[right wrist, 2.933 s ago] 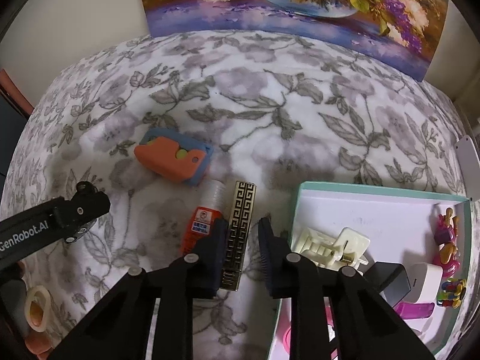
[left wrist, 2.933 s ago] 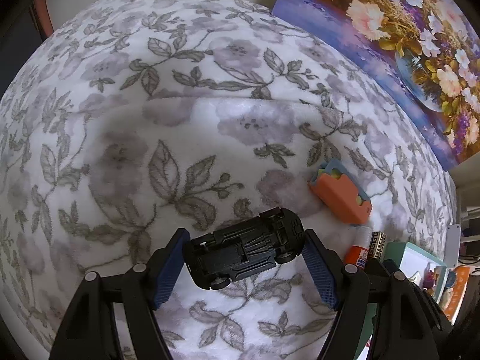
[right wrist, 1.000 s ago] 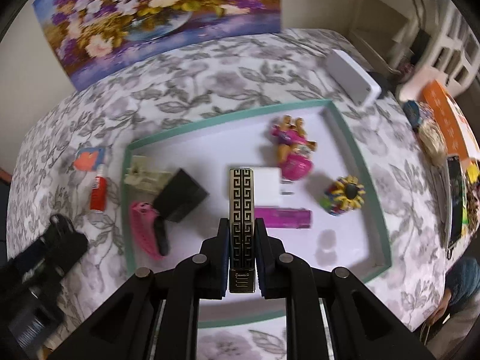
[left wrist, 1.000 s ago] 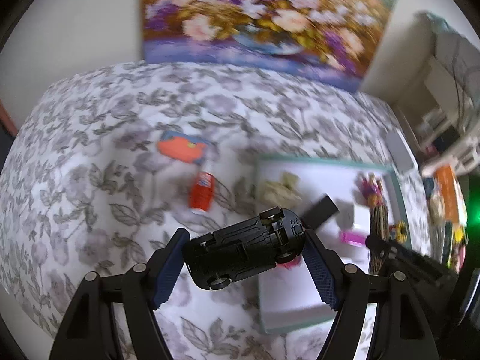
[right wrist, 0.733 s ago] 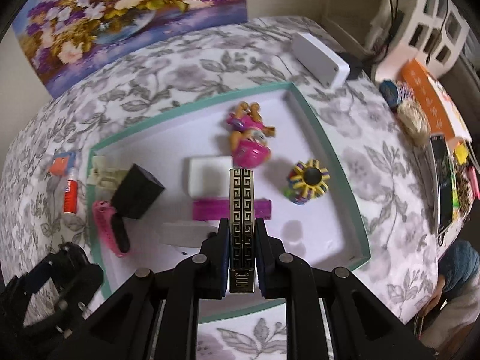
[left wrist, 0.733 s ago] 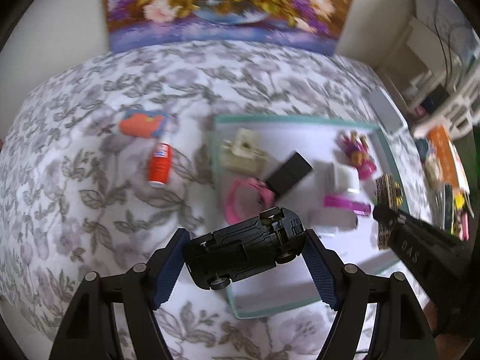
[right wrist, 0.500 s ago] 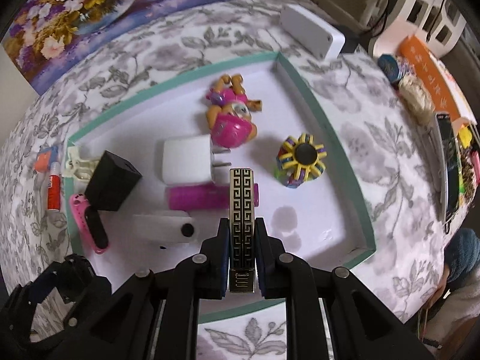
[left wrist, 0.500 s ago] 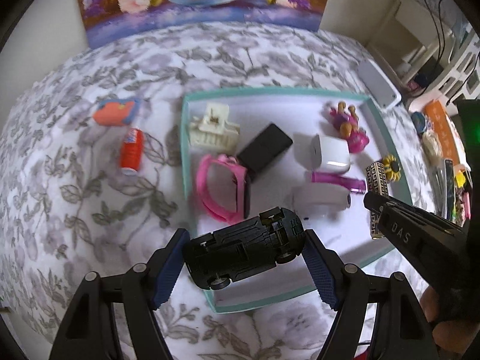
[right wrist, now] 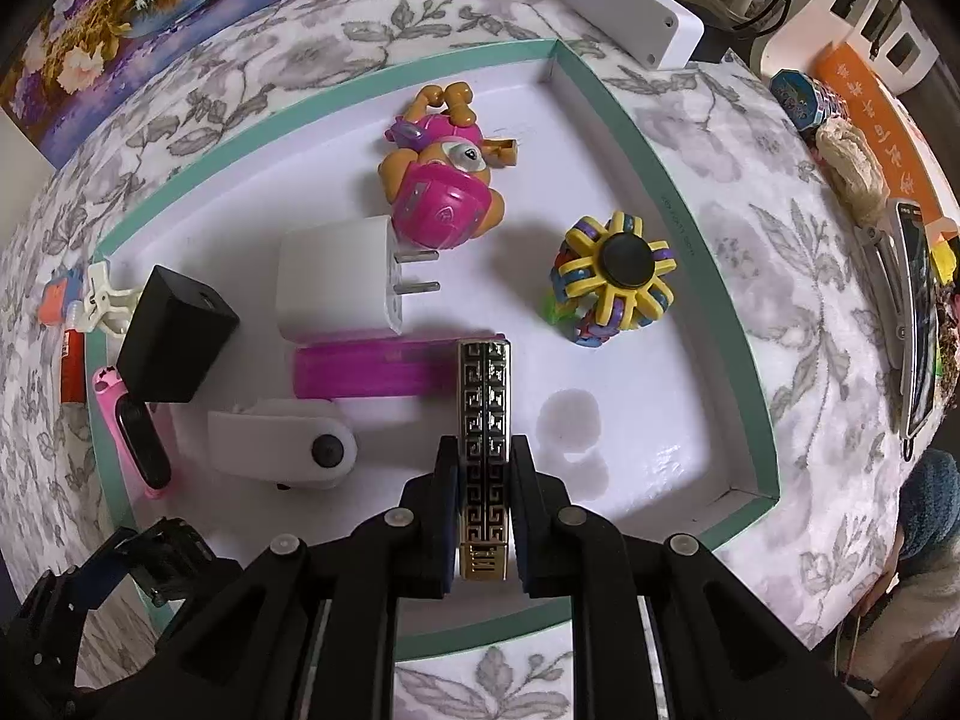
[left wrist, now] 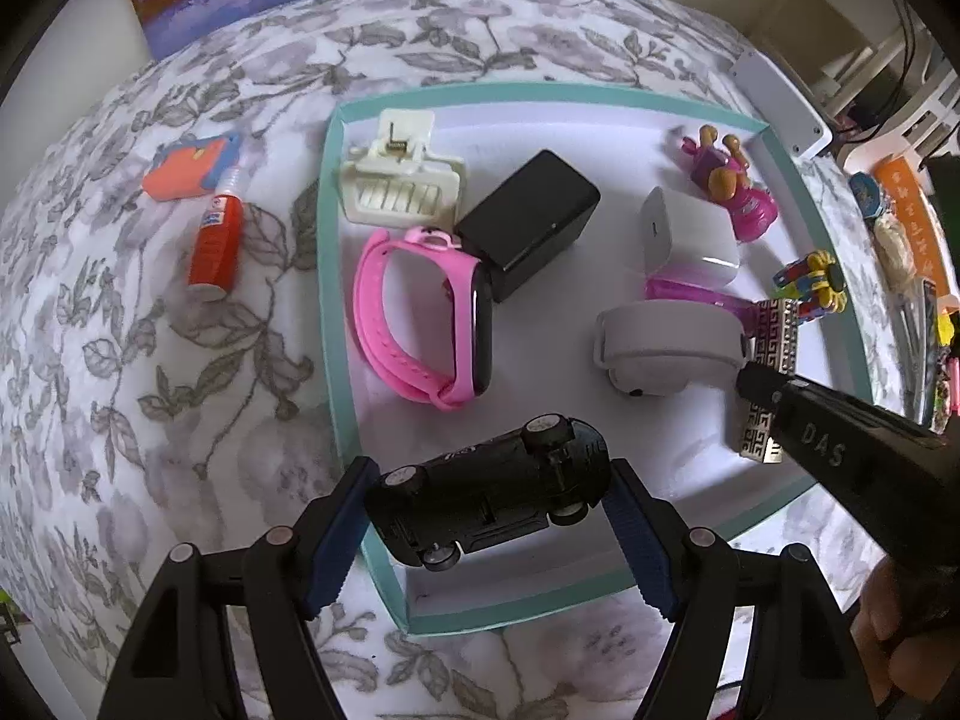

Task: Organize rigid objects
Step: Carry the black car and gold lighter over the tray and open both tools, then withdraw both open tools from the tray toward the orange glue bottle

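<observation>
Both grippers are over the teal-rimmed tray (left wrist: 327, 276) w/ something to drop. The left gripper (left wrist: 486, 510) is clamped on a black toy car (left wrist: 486, 504), held end to end and tipped so its underside and wheels show; it hangs over the tray's near-left corner. The right gripper (right wrist: 483, 480) is pinched tight on a slim gold-and-black patterned bar (right wrist: 485, 420), prob. a lighter, pointing forward over the tray's near middle.

How I'd finish this, judging from here:
- Car: the free floor is the near strip, betw. the pink wristband (left wrist: 420, 318) and the near rim. Go straight down there, level the car so the wheels meet the floor, then open. Letting go tilted risks it rolling or tipping into the band.
- Bar: its tip looks v. close to the magenta stick (right wrist: 372, 369); I can't tell if they touch. The bare patch lies to the right, below the yellow-and-purple spinner toy (right wrist: 612, 276). Shift a bit that way, lower till it's almost flat, then release, so it doesn't land across the stick or knock the white case (right wrist: 282, 441).
- The grippers are near each other at the tray's near edge, so do one drop at a time, or keep them apart.

Still outside on the flowered cloth (left wrist: 150, 390): a red-labelled glue tube (left wrist: 216, 243) and an orange-and-blue item (left wrist: 192, 174), so more trips are likely
</observation>
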### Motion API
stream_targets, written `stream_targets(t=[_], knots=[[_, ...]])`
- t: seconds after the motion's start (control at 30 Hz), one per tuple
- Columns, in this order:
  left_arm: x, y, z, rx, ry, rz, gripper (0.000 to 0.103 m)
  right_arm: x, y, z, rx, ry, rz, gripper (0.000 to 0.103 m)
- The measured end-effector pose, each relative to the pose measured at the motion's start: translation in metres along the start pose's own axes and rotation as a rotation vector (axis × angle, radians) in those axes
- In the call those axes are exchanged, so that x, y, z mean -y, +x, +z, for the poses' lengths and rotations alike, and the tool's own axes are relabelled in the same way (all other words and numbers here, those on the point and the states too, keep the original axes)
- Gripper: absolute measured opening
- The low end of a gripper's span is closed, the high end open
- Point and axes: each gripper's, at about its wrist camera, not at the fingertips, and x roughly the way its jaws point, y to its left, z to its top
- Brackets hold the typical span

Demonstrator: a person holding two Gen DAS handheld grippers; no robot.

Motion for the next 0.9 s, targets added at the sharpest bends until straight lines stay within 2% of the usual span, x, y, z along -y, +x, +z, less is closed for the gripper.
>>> stream_targets(t=[0.23,0.4,0.57,0.67,0.83,0.87,0.9], knots=[[0.003,0.007,0.0,-0.011,-0.001,0.0,0.079,0.001,0.001,0.005,-0.01,0.002,-0.011,0.018],[0.004,0.007,0.001,-0.015,0.0,0.001,0.08,0.005,-0.001,0.006,-0.012,0.016,-0.023,0.035],[0.002,-0.002,0.005,0.004,-0.007,-0.02,0.087,0.008,-0.012,0.009,0.016,0.016,-0.019,0.043],[0.001,-0.009,0.007,0.022,-0.008,-0.026,0.087,0.008,-0.021,0.012,0.039,0.01,-0.014,0.057],[-0.007,-0.024,0.009,0.051,-0.031,-0.048,0.088,0.006,-0.041,0.014,0.091,0.008,-0.013,0.059],[-0.01,-0.027,0.01,0.056,-0.038,-0.052,0.09,0.005,-0.043,0.014,0.098,0.01,-0.014,0.06],[-0.012,-0.03,0.011,0.061,-0.048,-0.057,0.097,0.007,-0.047,0.015,0.106,0.012,-0.015,0.06]])
